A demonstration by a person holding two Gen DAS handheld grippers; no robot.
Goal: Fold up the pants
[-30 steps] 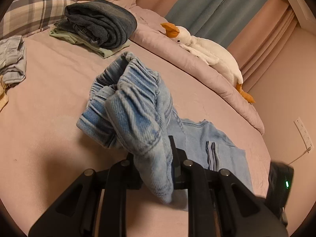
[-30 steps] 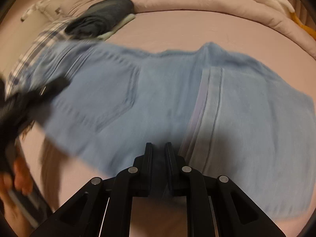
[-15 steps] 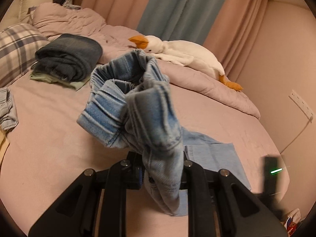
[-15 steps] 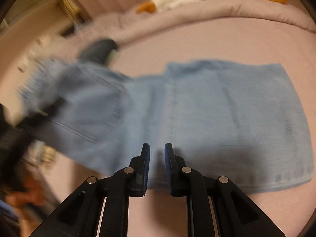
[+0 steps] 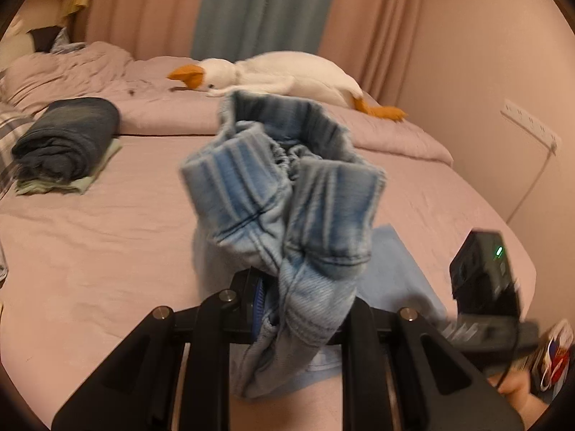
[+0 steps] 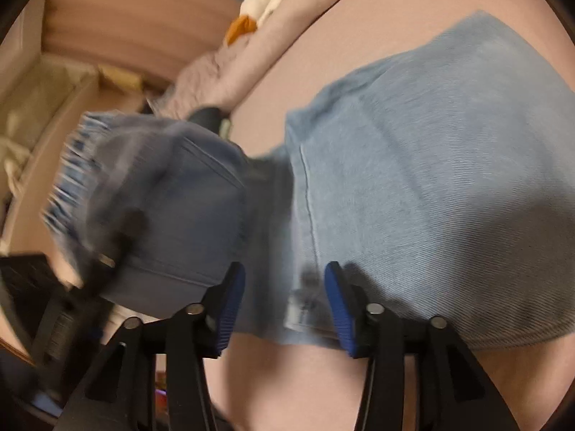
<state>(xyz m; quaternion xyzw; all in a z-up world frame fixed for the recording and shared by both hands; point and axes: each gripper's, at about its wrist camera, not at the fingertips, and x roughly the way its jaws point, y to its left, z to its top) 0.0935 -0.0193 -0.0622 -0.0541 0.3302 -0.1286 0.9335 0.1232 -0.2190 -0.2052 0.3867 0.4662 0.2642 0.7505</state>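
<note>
The light blue denim pants [image 5: 287, 215] hang bunched from my left gripper [image 5: 298, 298], which is shut on their elastic waistband end and holds it above the bed. The leg part [image 6: 431, 186] lies flat on the pink sheet in the right wrist view. My right gripper [image 6: 284, 298] is open, its blue-padded fingers either side of the near edge of the flat denim, holding nothing. The right gripper's body [image 5: 485, 280] shows at the lower right of the left wrist view. The lifted waistband end [image 6: 154, 194] appears blurred on the left of the right wrist view.
A stack of folded dark jeans on green cloth [image 5: 64, 143] lies at the left of the bed [image 5: 107, 237]. A white goose plush [image 5: 280, 79] rests on the rolled duvet at the back. A wall with a socket strip [image 5: 532, 129] is on the right.
My right gripper has opened and let go of the pants' edge, and its view has tilted. My left gripper has lifted the waistband end higher and swung right.
</note>
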